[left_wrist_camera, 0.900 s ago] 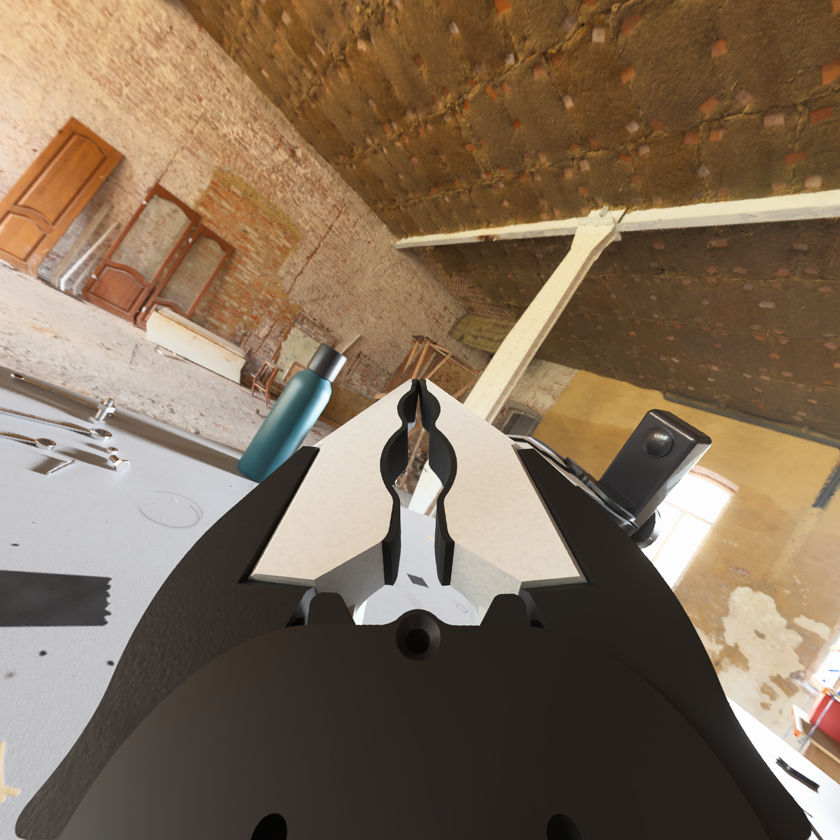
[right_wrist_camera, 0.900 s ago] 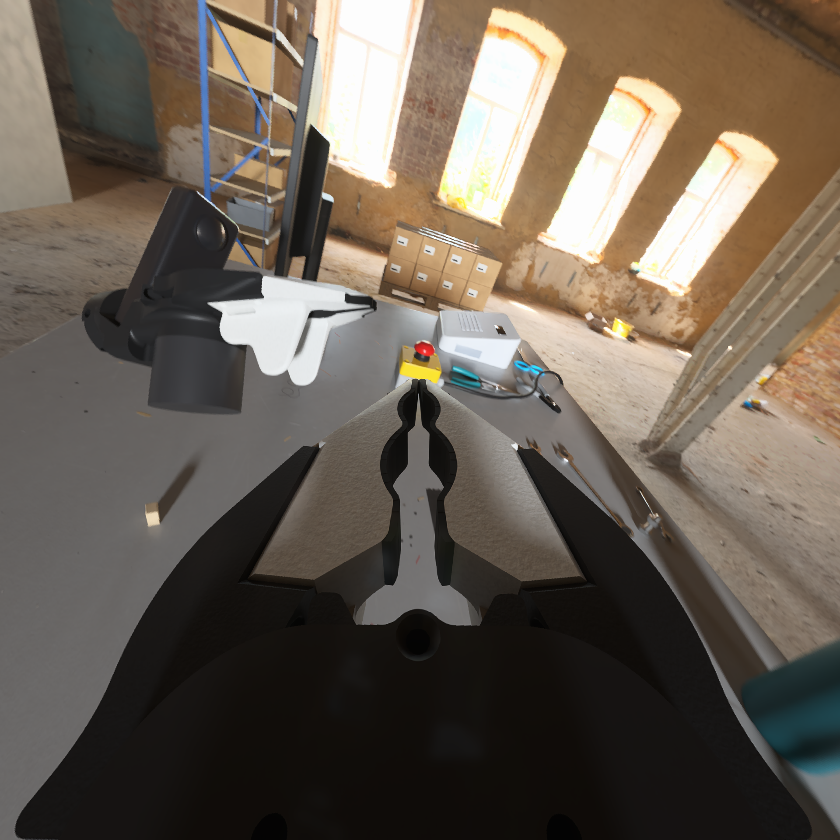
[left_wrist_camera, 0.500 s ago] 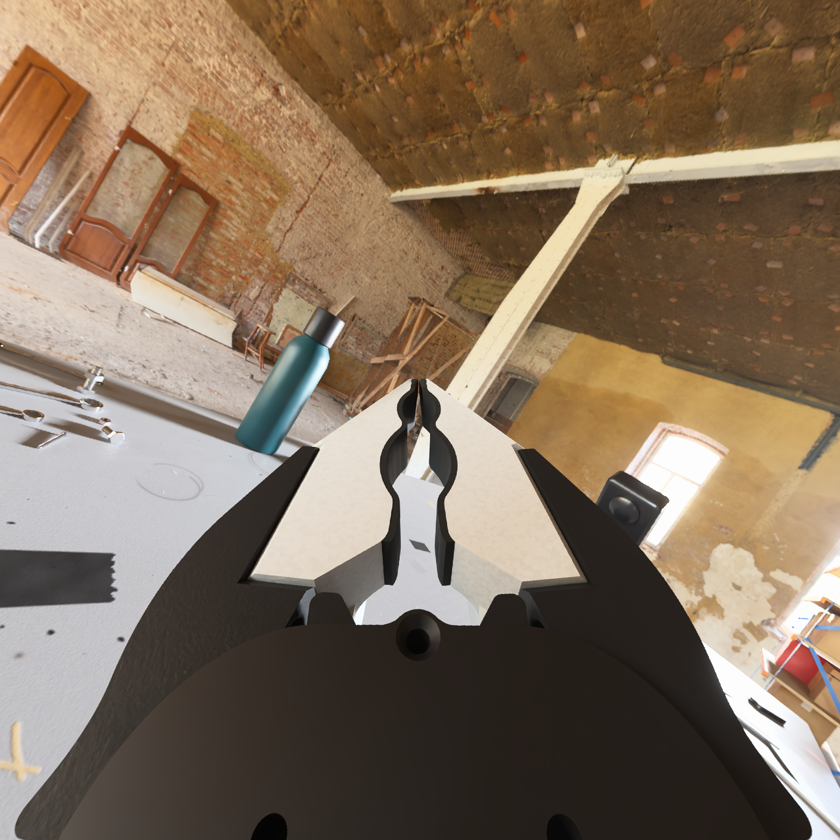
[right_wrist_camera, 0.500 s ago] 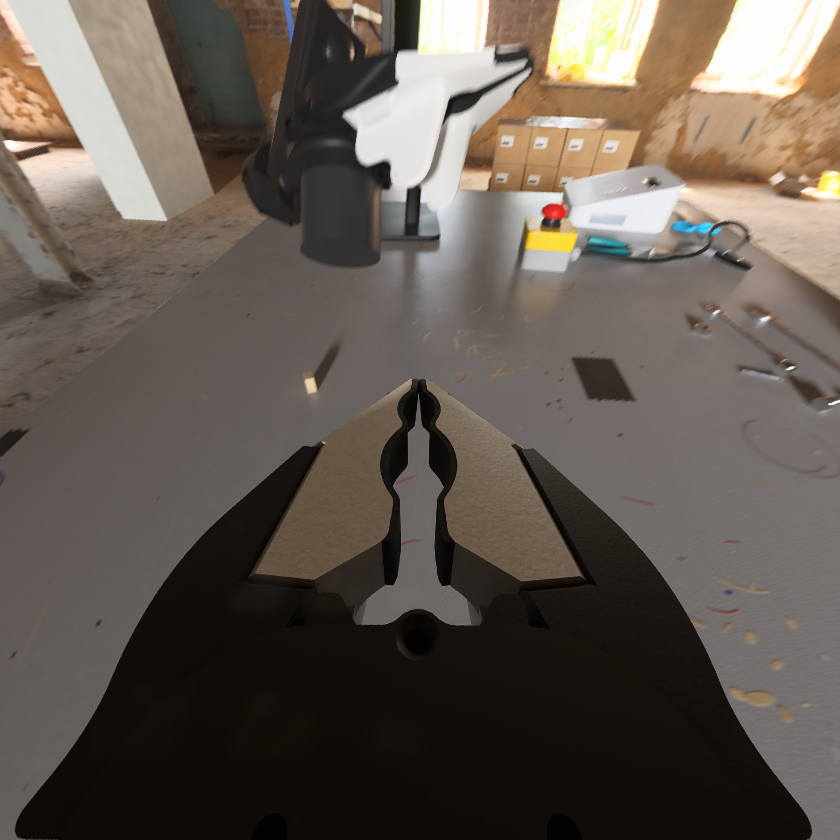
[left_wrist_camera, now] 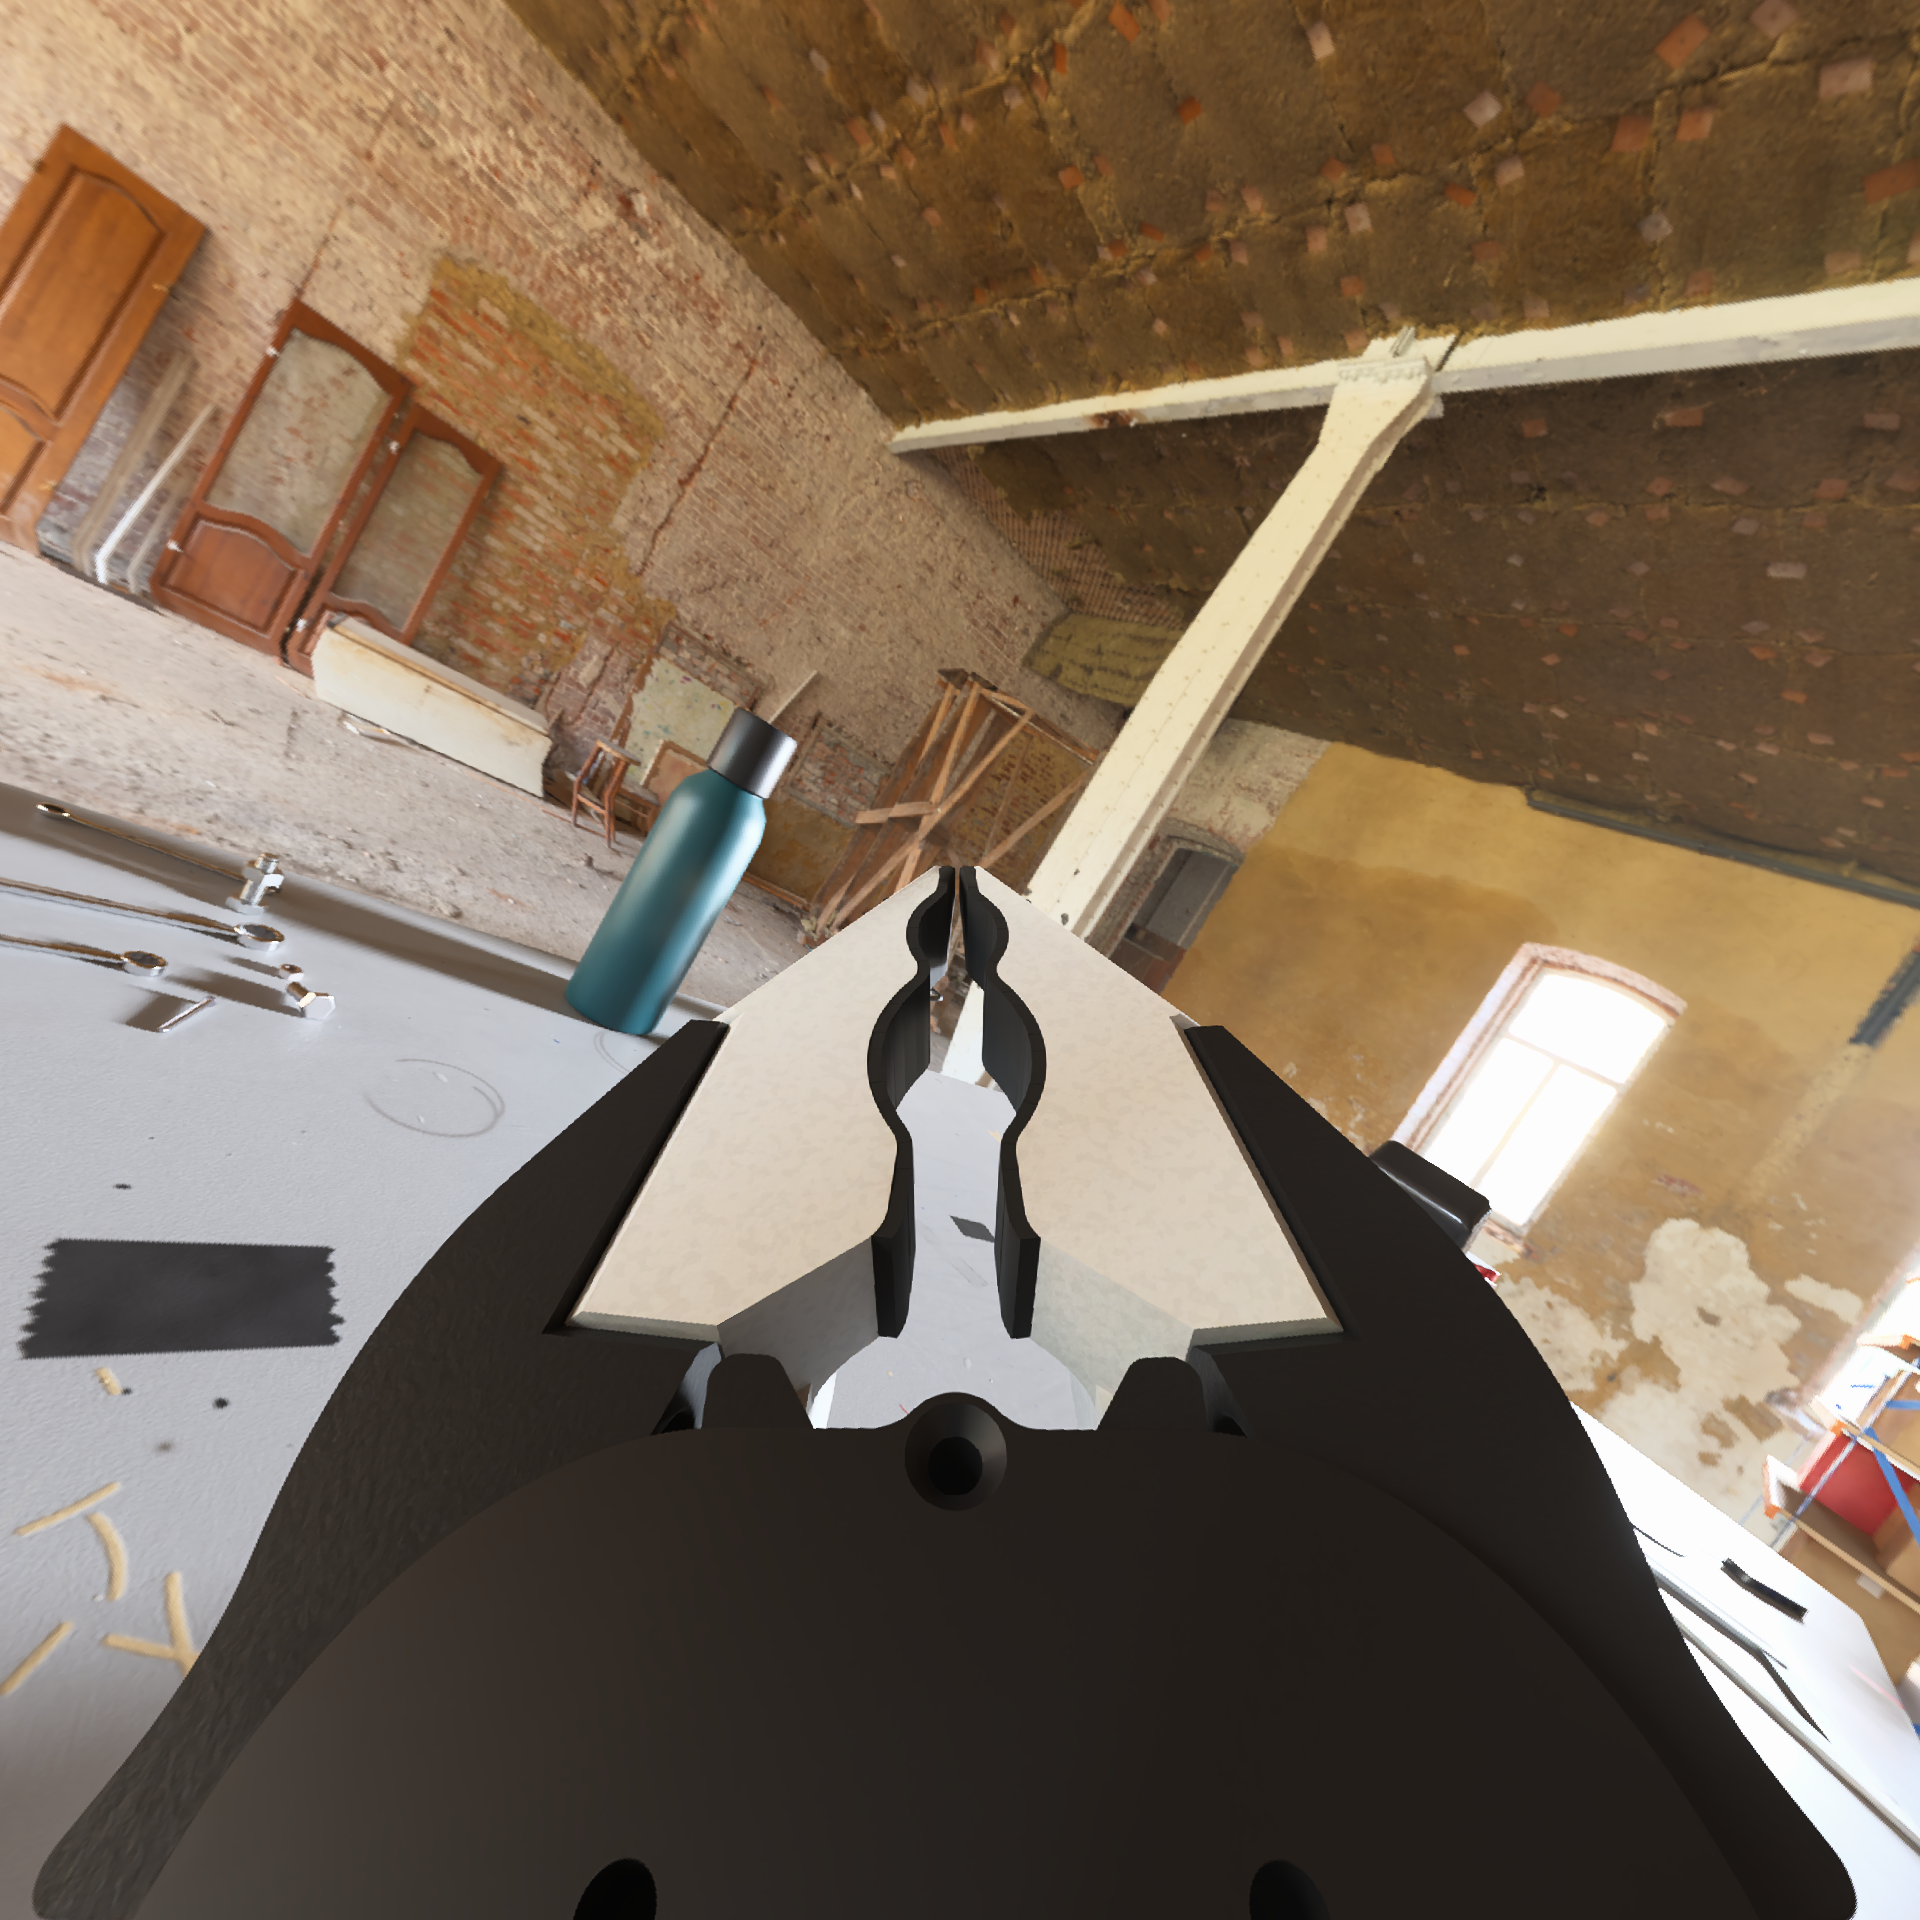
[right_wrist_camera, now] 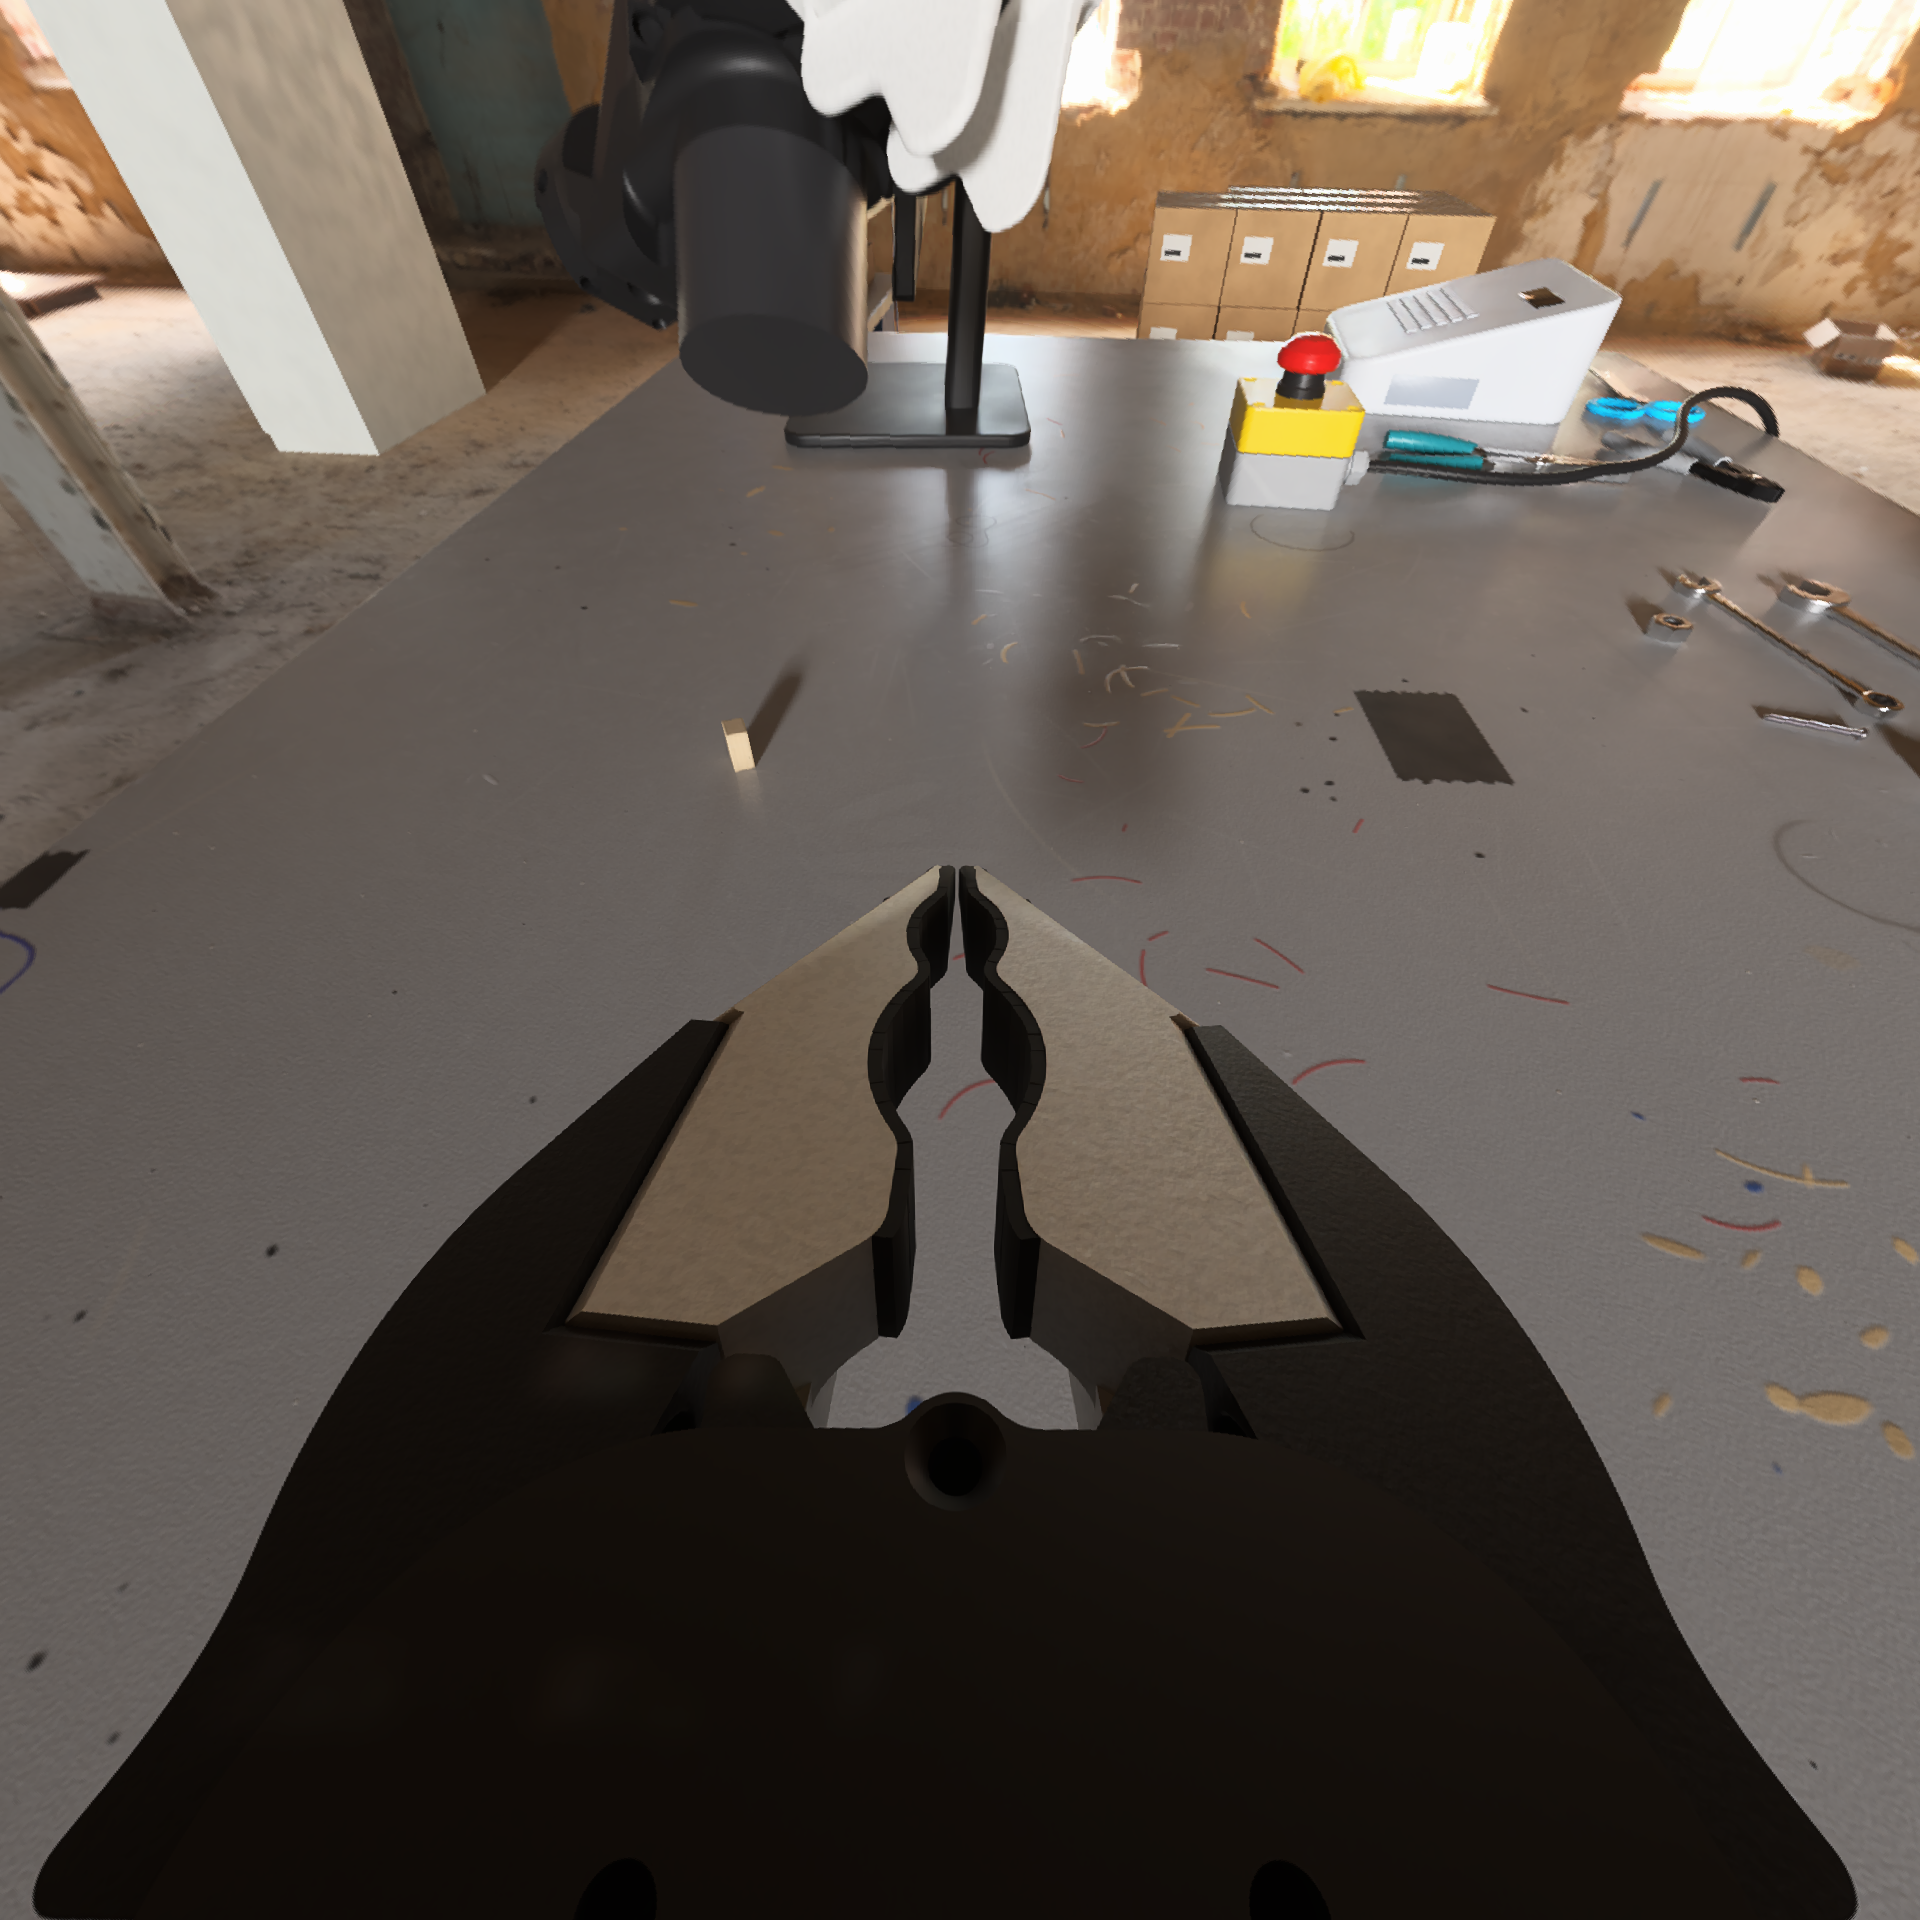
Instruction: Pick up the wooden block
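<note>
Wooden block [right_wrist_camera: 739, 744]: small, pale, lying flat on the grey table [right_wrist_camera: 416, 1039], ahead and to the left of the right gripper [right_wrist_camera: 954, 878], well apart from it. Long axis runs away from that gripper toward the far end, leaning slightly right; near end face shows.

Right gripper: fingertips pressed together, empty, low over the table.

Left gripper [left_wrist_camera: 954, 878]: tips pressed together, empty, aimed upward past a teal bottle [left_wrist_camera: 681, 888].

Wrenches [left_wrist_camera: 135, 914], black tape patch [left_wrist_camera: 177, 1299].

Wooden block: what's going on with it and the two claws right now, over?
Both grippers, left and right, shut and empty. Wooden block lies on the table, ahead-left of the right gripper, untouched. Nothing between them.
</note>
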Robot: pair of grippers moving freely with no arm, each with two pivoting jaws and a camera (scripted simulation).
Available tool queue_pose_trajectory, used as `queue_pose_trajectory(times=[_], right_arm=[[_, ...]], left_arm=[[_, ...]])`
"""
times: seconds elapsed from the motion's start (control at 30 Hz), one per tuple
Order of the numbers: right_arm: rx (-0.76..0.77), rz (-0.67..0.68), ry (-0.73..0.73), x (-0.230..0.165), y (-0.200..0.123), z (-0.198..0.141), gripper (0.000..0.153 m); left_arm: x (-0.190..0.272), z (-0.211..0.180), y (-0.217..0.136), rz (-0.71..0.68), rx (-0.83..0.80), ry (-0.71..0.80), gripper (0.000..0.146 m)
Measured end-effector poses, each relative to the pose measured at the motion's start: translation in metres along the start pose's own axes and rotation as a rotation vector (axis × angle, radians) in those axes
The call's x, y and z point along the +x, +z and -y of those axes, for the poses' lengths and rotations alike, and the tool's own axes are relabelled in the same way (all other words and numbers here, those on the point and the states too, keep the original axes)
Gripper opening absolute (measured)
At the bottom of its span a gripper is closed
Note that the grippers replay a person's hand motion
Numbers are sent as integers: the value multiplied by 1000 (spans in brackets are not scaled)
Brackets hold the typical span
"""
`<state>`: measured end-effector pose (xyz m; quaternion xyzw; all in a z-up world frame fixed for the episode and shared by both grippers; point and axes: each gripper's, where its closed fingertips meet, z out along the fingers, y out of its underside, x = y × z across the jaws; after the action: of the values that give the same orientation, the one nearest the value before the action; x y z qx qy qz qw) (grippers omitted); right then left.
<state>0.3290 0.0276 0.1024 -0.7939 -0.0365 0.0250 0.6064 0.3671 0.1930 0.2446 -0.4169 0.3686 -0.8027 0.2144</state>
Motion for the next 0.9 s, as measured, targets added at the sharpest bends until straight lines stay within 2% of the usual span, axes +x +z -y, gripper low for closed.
queue_pose_trajectory(times=[0.17,0.37,0.47,0.6,0.73,0.9], right_arm=[[-42,-37,-33,1,-2,-6,3],[-56,-32,-37,-6,6,-11,18],[-61,-9,-27,-11,16,-12,23],[-73,33,-5,-22,32,-10,29],[-74,101,20,-41,51,-5,31],[-183,173,-33,-62,97,-6,32]], left_arm=[[16,9,-12,-6,-25,28,1],[34,55,-73,149,115,133,1],[35,65,-88,225,156,173,3],[18,45,-75,376,-23,259,9],[25,35,-53,318,-49,287,10],[24,37,-55,305,-31,250,12]])
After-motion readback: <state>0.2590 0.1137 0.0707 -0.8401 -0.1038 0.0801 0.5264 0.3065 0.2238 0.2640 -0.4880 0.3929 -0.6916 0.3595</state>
